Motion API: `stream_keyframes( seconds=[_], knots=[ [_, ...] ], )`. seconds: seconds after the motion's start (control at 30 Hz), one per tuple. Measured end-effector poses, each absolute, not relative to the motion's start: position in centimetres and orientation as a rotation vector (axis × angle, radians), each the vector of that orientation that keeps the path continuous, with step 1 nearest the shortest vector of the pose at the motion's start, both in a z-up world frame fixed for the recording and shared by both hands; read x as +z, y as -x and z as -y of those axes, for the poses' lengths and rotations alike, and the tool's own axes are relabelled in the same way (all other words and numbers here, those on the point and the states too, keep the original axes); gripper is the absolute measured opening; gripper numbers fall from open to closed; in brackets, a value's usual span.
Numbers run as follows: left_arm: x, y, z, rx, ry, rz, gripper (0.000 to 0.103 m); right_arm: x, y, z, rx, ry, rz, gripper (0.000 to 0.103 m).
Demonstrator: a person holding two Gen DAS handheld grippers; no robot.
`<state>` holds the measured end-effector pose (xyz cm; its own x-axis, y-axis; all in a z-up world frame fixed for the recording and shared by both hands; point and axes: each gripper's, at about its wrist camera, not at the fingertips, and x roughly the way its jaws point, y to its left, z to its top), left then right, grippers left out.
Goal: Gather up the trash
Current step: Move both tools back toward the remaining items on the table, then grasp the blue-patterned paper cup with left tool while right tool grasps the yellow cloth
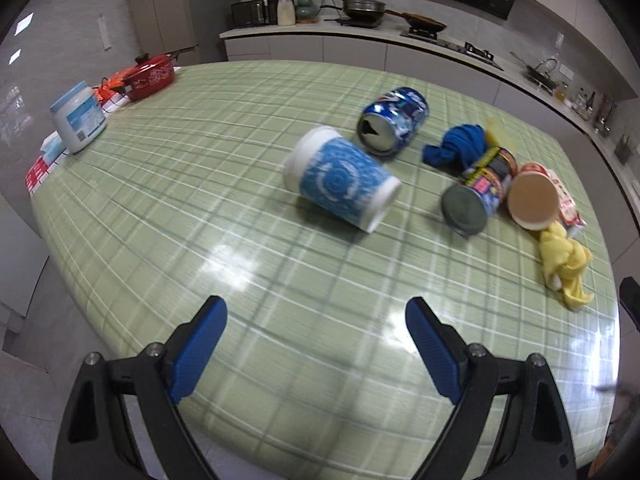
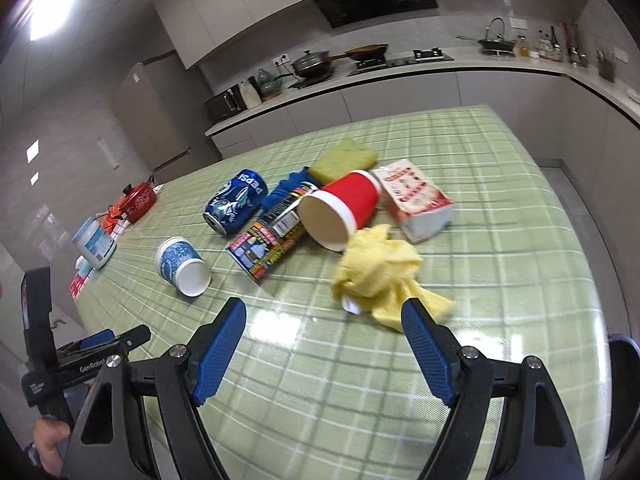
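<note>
Trash lies on the green checked table [image 1: 200, 208]: a blue-and-white paper cup [image 1: 340, 178] [image 2: 182, 266] on its side, a blue Pepsi can [image 1: 394, 120] [image 2: 236, 202], a dark printed can [image 1: 480, 192] [image 2: 268, 244], a red paper cup [image 1: 532, 200] [image 2: 340, 210], a crumpled yellow cloth [image 1: 564, 268] [image 2: 380, 276], a blue cloth [image 1: 460, 146] [image 2: 286, 190], a red-and-white packet [image 2: 416, 198] and a yellow-green sponge [image 2: 344, 160]. My left gripper [image 1: 316, 316] is open and empty, short of the blue cup. My right gripper [image 2: 324, 320] is open and empty, just before the yellow cloth.
A white-and-blue jar [image 1: 78, 118] [image 2: 94, 246], a red pot [image 1: 150, 76] [image 2: 138, 202] and small packets stand at the table's far left edge. A kitchen counter with stove and pans [image 1: 364, 10] runs behind. The left gripper's body [image 2: 80, 360] shows at the right view's lower left.
</note>
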<state>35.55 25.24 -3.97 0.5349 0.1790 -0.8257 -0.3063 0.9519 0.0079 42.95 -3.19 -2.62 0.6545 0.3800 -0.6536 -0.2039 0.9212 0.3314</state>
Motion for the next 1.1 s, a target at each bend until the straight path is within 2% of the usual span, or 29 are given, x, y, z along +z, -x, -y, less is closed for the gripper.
stream_keyframes(
  seconds=[0.2,0.53,0.9,1.1],
  knots=[
    [-5.5,-37.6,-28.5,0.276,0.152,-1.001,0.092,-2.5,-44.1,0.8,0.322,-0.238,-0.790,0.082],
    [-9.1,-45.5,-33.6,0.162,0.039,-1.072,0.091,-3.2,-45.1,-3.0,0.121,-0.307,-0.777,0.082],
    [-7.9,-52.0,-34.2,0.069,-0.033,-1.012,0.091,-3.8,-44.4,-4.7,-0.038,-0.342,-0.781,0.082],
    [-6.3,-49.8,-35.0,0.050,0.027,-0.985,0.091,-3.5,-45.2,-4.6,-0.025,-0.304,-0.785,0.082]
  ],
)
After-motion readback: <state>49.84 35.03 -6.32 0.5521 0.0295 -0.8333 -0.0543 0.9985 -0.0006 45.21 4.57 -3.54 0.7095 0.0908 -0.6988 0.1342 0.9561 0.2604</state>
